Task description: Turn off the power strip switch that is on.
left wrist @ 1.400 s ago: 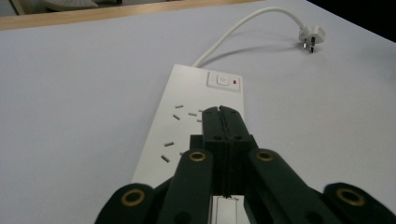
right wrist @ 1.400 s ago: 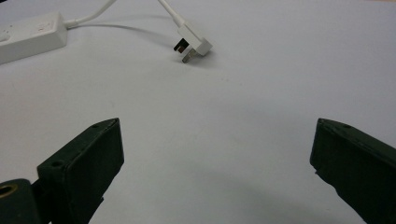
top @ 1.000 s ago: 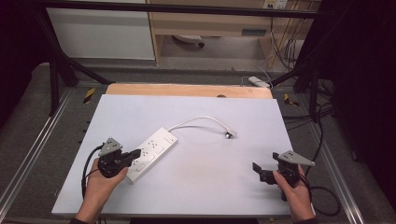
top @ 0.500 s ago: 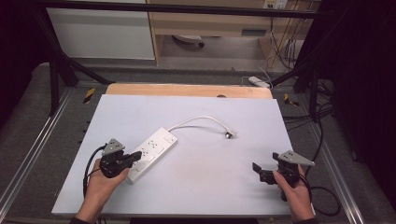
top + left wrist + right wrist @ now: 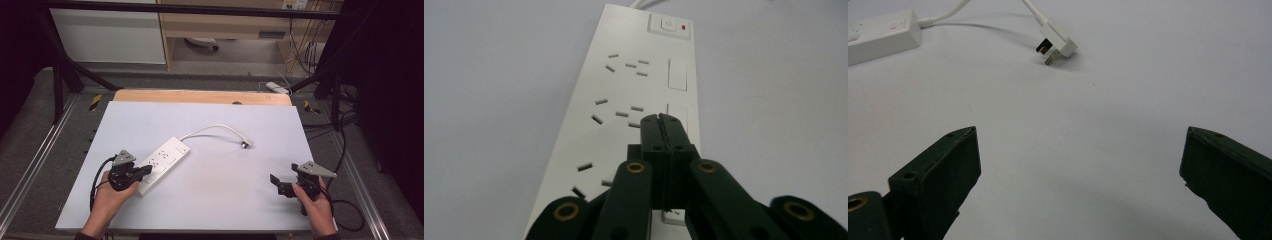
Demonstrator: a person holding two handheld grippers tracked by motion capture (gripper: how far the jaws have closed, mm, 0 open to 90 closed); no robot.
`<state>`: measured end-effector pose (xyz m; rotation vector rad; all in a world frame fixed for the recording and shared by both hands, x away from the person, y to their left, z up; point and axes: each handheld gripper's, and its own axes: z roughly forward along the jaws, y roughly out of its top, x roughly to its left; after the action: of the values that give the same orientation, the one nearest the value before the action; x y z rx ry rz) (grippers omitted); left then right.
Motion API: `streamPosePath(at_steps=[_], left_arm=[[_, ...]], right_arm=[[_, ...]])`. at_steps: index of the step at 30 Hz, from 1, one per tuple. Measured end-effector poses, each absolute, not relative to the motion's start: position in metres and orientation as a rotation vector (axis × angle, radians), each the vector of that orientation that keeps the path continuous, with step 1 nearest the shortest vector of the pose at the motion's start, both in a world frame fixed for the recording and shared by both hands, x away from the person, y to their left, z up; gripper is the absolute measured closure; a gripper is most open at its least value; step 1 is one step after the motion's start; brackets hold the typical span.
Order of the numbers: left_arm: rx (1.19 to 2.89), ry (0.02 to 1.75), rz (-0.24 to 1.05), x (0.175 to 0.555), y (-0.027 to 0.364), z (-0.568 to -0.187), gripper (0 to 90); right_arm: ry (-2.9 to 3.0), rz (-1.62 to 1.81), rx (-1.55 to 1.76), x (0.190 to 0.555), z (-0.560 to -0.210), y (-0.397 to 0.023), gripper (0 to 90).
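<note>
From above, my left gripper (image 5: 145,171), jaws closed on nothing, sits over the near end of the power strip (image 5: 165,164), which runs diagonally up-right on the table (image 5: 215,200). My left gripper view shows its switch end farthest away, no legible writing. In my right gripper view, my right gripper (image 5: 1080,182) gapes wide and empty, the plug (image 5: 1057,49) well ahead.

A lab — metal frame (image 5: 60,75) rig, loose cables (image 5: 305,50).

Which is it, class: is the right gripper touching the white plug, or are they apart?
Apart. The right gripper view shows the right gripper with jaws wide open and bare table between them and the plug; the high view shows the same gap.
</note>
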<state>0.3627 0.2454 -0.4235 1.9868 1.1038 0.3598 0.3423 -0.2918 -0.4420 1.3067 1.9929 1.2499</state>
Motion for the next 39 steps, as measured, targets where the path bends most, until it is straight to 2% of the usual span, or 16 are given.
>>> streamPosePath(at_steps=[39], left_arm=[[2.048,1.105,0.315,0.343,0.248,-0.427,90.0]], right_arm=[[1.990,1.247,1.311,0.342,-0.442,-0.292,3.4]])
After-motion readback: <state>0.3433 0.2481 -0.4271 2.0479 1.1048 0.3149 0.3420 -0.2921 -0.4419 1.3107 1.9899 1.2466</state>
